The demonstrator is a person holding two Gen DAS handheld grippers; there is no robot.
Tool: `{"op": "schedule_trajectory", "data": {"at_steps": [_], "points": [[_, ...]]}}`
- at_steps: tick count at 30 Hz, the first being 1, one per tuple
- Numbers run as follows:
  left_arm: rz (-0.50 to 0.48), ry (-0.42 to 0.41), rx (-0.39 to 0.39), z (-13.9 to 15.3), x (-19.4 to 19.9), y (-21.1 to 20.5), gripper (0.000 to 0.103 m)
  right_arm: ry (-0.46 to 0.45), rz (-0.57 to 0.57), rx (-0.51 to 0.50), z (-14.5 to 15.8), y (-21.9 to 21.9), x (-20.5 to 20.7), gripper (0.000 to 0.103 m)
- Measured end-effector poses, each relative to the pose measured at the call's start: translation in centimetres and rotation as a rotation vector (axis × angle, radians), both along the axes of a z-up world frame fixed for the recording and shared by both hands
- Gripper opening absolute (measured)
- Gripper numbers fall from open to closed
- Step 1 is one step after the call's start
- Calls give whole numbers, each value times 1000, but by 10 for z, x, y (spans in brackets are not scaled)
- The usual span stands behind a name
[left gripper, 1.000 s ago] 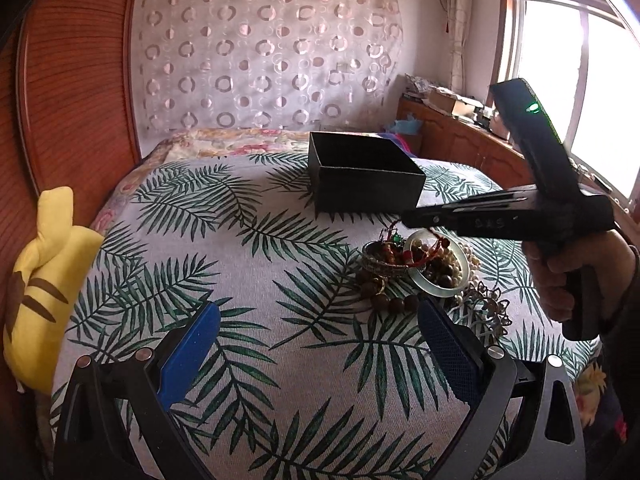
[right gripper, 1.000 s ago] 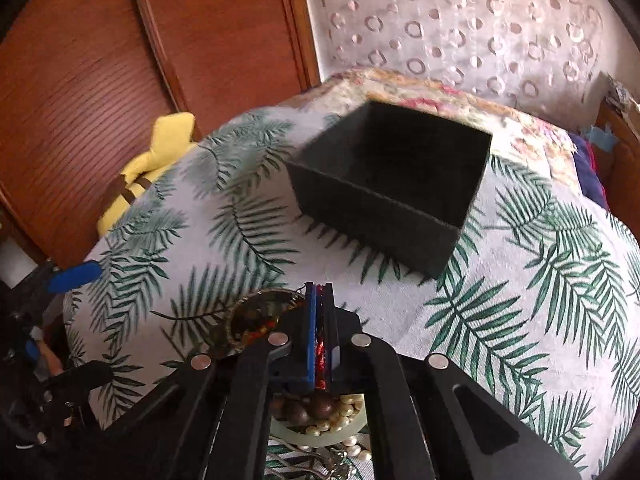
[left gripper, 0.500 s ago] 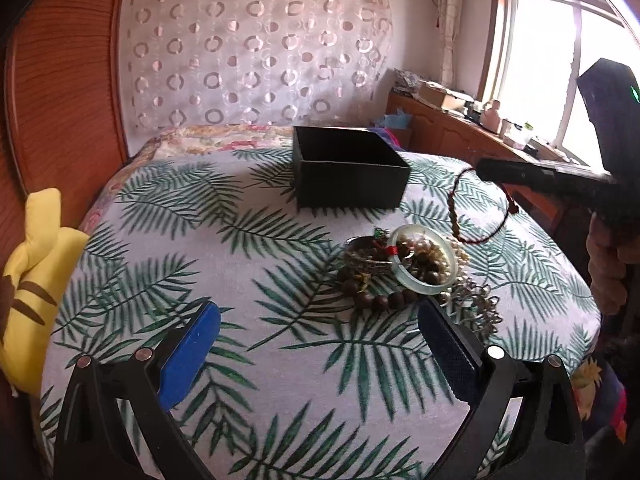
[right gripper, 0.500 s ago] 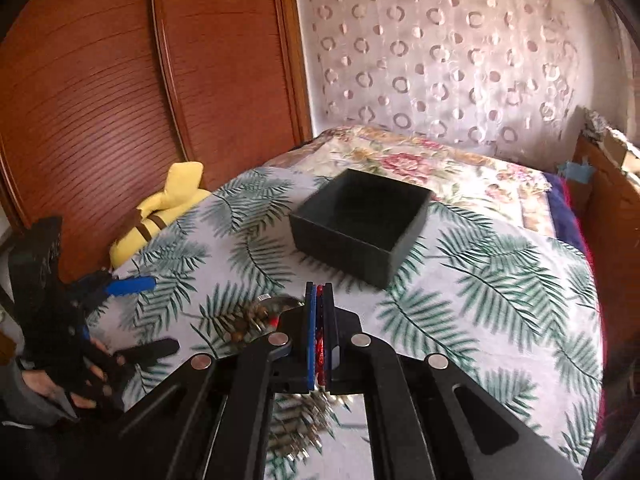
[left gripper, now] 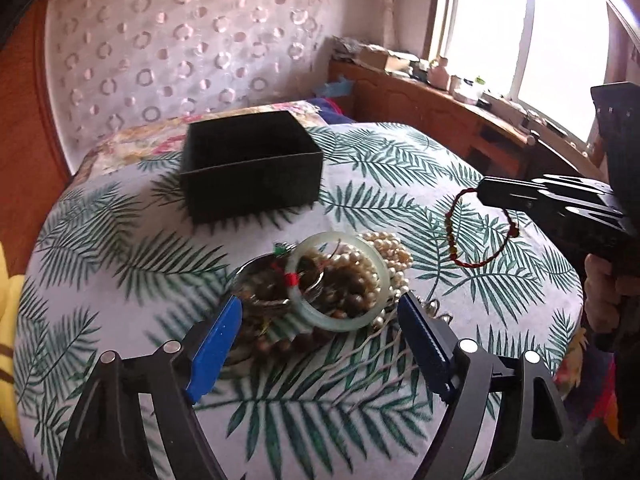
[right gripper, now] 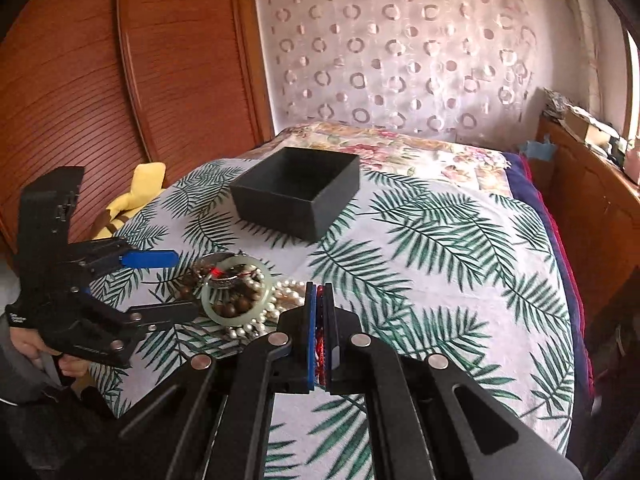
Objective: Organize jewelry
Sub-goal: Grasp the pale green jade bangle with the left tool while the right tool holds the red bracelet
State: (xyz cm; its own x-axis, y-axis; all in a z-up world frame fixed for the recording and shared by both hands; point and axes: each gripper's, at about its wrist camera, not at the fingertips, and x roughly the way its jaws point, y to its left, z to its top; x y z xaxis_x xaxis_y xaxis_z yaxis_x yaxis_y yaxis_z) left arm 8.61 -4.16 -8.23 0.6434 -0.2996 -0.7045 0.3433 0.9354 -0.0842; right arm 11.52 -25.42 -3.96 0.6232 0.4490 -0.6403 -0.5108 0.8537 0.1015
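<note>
A pile of jewelry (left gripper: 336, 280) lies on the palm-leaf cloth, with a pale green bangle (left gripper: 340, 316), pearls (left gripper: 388, 248) and dark wooden beads; it also shows in the right wrist view (right gripper: 240, 296). An open black box (left gripper: 252, 168) stands behind it, seen too in the right wrist view (right gripper: 296, 192). My left gripper (left gripper: 320, 344) is open, just in front of the pile. My right gripper (right gripper: 319, 332) is shut on a red string bracelet (left gripper: 476, 232), which hangs in the air to the right of the pile.
A yellow plush toy (right gripper: 132, 200) lies at the bed's left edge by the wooden wardrobe (right gripper: 120, 80). A wooden cabinet (left gripper: 440, 104) with clutter runs under the window on the right. The bed falls away at the front and right edges.
My right gripper lifted the red bracelet off the pile and drew back to the right. My left gripper moved forward, close to the pile.
</note>
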Motion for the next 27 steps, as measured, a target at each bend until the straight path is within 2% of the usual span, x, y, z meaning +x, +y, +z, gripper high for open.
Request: {"op": "schedule_trajectory", "data": {"at_steps": [4, 7, 16, 23, 27], "points": [[-42, 35, 9, -2, 11, -11, 78, 5, -20, -1, -4, -8, 1, 3], [-51, 36, 50, -2, 20, -20, 78, 12, -29, 4, -8, -12, 1, 3], [-40, 58, 120, -14, 41, -30, 78, 27, -35, 17, -15, -14, 3, 3], [-34, 51, 141, -15, 44, -34, 80, 27, -32, 15, -16, -13, 3, 3], [-35, 59, 182, -21, 47, -39, 80, 28, -28, 11, -18, -12, 4, 3]]}}
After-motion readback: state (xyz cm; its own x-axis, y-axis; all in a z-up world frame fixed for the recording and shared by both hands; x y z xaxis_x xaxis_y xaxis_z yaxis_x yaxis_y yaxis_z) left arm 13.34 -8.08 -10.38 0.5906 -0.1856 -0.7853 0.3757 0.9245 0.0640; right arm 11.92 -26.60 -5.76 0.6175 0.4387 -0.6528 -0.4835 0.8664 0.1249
